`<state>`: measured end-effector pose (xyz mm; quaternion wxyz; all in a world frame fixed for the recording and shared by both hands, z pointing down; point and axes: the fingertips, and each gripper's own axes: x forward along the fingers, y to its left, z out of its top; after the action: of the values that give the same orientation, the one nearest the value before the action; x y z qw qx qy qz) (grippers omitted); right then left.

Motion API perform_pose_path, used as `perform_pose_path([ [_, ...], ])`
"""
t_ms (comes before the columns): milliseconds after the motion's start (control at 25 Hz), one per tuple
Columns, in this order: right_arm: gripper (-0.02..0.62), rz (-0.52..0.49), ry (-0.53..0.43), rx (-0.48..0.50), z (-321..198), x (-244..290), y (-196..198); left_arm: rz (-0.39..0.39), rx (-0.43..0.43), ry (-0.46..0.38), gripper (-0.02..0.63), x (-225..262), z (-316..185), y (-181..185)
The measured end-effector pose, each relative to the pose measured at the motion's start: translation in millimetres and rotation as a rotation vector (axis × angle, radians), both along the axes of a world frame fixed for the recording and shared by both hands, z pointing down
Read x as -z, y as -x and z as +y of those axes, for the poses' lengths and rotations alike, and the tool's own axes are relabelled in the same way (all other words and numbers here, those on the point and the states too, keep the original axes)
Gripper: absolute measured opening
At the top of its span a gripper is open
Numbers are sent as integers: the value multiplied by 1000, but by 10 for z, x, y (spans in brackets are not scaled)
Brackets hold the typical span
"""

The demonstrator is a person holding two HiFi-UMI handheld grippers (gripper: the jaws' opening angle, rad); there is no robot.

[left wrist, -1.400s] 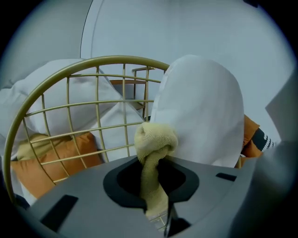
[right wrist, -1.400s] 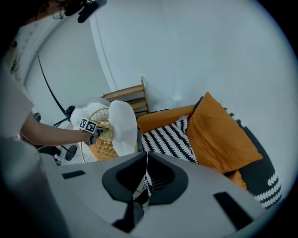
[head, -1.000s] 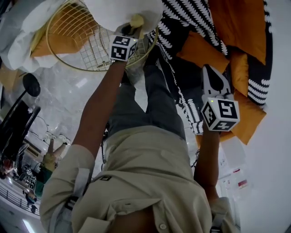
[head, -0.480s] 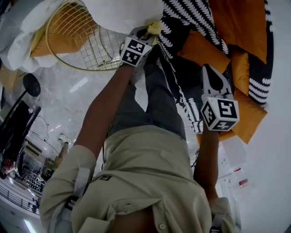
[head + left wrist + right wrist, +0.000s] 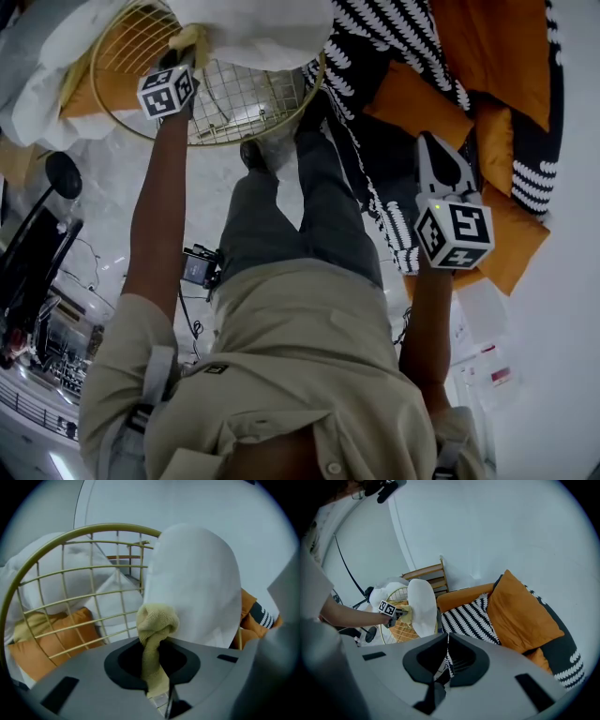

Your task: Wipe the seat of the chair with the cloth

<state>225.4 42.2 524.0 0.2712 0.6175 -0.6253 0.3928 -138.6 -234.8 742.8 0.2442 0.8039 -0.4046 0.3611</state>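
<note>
The chair (image 5: 234, 98) is a round gold wire basket (image 5: 70, 573) with a white cushion (image 5: 197, 583) standing in it. My left gripper (image 5: 183, 52) is shut on a bunched yellowish cloth (image 5: 157, 623), which it presses against the wire seat at the left side, close to the cushion. The right gripper view shows the chair (image 5: 401, 623) from afar, with the left gripper (image 5: 393, 612) and cloth (image 5: 404, 613) on it. My right gripper (image 5: 439, 155) hangs shut and holds nothing, over the sofa and well to the right of the chair.
An orange sofa (image 5: 459, 595) carries a black-and-white patterned cushion (image 5: 471, 618) and orange pillows (image 5: 520, 613). Behind the chair is a wooden frame (image 5: 429, 576). A black stand (image 5: 56, 178) and a small device (image 5: 199, 267) are on the floor at left.
My left gripper has swept left across the wire seat with the cloth, from the right rim to the left side. The right gripper has stayed put.
</note>
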Motion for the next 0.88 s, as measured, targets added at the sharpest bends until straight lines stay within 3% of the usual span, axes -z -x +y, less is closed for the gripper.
perform_pose_path([
  [120, 25, -2, 1, 4, -24, -11, 12, -20, 34, -11, 75, 26, -67, 185],
  [200, 25, -1, 0, 7, -45, -9, 19, -11, 17, 1, 75, -18, -1, 86],
  [320, 26, 1, 5, 8, -42, -5, 16, 30, -53, 42, 75, -120, 251, -340],
  [480, 26, 4, 13, 5, -12, -35, 10, 145, -180, 135, 75, -234, 858, -1216],
  [680, 26, 2, 22, -3, 5, -78, -5, 248, -413, 213, 75, -163, 1752, -2249],
  [880, 26, -4, 23, -7, 2, -87, -4, 259, -400, 224, 75, -154, 1823, -2303],
])
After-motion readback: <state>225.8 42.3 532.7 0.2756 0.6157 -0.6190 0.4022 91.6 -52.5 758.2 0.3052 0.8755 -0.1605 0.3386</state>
